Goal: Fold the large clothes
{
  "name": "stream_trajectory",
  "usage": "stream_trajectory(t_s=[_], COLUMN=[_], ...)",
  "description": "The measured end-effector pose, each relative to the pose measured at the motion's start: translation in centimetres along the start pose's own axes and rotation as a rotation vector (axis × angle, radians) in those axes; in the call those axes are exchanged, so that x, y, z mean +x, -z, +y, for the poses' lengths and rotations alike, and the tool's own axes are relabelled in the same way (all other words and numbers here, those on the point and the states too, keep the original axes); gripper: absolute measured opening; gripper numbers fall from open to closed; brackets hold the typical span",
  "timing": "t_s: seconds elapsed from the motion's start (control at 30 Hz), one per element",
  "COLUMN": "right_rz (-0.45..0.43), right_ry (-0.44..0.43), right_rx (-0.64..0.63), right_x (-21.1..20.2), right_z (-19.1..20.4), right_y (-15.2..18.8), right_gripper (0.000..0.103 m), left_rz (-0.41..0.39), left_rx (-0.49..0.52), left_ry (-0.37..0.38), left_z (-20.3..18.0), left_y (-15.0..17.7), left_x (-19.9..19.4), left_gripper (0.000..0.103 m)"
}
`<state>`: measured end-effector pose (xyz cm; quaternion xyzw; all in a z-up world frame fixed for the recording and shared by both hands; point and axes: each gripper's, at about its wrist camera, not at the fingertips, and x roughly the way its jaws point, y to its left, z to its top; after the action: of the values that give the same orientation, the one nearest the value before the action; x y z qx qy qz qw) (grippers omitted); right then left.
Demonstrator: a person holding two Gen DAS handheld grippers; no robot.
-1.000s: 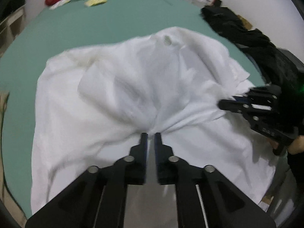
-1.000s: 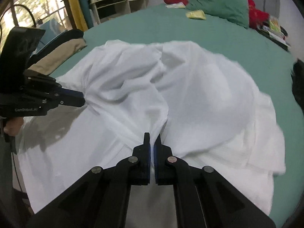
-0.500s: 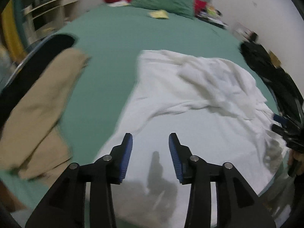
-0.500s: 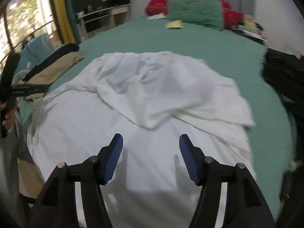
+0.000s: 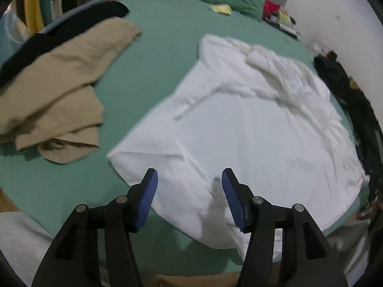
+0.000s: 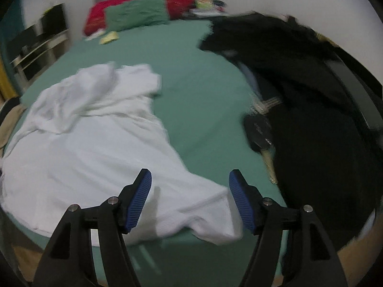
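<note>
Hovering over the near edge of the bed [image 5: 153, 55], the left claw [image 5: 189, 183] is gaping wide with nothing between its blue pads [image 5: 148, 198]. In the left wrist view, the white garment [image 5: 251, 129] is lying spread and rumpled on the green sheet, its near corner sitting just beyond the claw and its far part bunching toward the headboard end. A tan garment [image 5: 59, 81] is lying at the bed's left edge, apart from the white one, and dark clothes [image 5: 347, 95] are piling along the right edge.

In the right wrist view, the right claw [image 6: 190, 183] is also standing open and empty above the white garment's [image 6: 91, 143] near right corner, which is drooping over the bed's [image 6: 203, 91] near edge. A black heap of clothing [image 6: 311, 110] is covering the bed's right side, and a green pillow [image 6: 136, 12] is resting at the far end.
</note>
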<state>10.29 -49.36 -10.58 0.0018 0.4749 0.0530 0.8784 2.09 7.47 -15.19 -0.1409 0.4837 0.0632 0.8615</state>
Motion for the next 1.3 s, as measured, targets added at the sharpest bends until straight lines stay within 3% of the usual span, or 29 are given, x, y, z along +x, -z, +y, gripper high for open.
stream_trajectory(t_s=[0.1,0.27,0.33,0.4,0.47,0.53,0.57,0.6,0.8,1.0,1.3], right_rz=[0.033,0.1,0.095,0.103,0.1,0.092,0.08,0.08,0.054,-0.02,-0.076], right_ry=[0.026,-0.037,-0.033,-0.041,-0.06,-0.071,-0.11,-0.156,-0.207,-0.263,-0.263], right_rx=[0.068,0.186,0.176,0.14,0.128,0.107,0.103,0.102,0.119,0.123,0.09], right_x=[0.8,2.6,2.6,2.3,1.9,1.3,1.0,0.9,-0.3,-4.0,-8.1], right_z=[-1.4,-2.4,-2.0,-1.0,-0.2,0.8,1.1,1.4,1.5,1.8,1.7], right_y=[0.4,1.4,1.7,2.1,2.7,3.4,3.6,3.8,3.7,3.0,2.7], right_gripper=[0.068,0.068,0.068,0.068,0.065,0.042,0.011,0.007,0.007,0.007,0.007], left_rz=[0.012,0.007,0.005,0.005,0.007,-0.004,-0.024,-0.04,-0.151,-0.202,-0.274], left_rx=[0.017,0.037,0.044,0.041,0.015,-0.014,-0.026,-0.03,-0.055,-0.083,-0.063], left_ry=[-0.033,-0.051,-0.062,-0.091,-0.077,-0.068,-0.077,-0.085,-0.123,-0.105,-0.09], left_z=[-0.3,-0.5,-0.5,-0.3,0.3,0.9,1.1,1.2,1.9,3.2,2.8], left_y=[0.2,0.5,0.7,0.7,0.7,0.8,0.8,0.8,0.9,1.9,3.4], left_x=[0.7,0.8,0.7,0.5,0.3,-0.2,-0.8,-1.3,-6.0,-9.2,-14.1], left_gripper=[0.059,0.059,0.056,0.024,0.004,0.004,0.003,0.003,0.003,0.003,0.003])
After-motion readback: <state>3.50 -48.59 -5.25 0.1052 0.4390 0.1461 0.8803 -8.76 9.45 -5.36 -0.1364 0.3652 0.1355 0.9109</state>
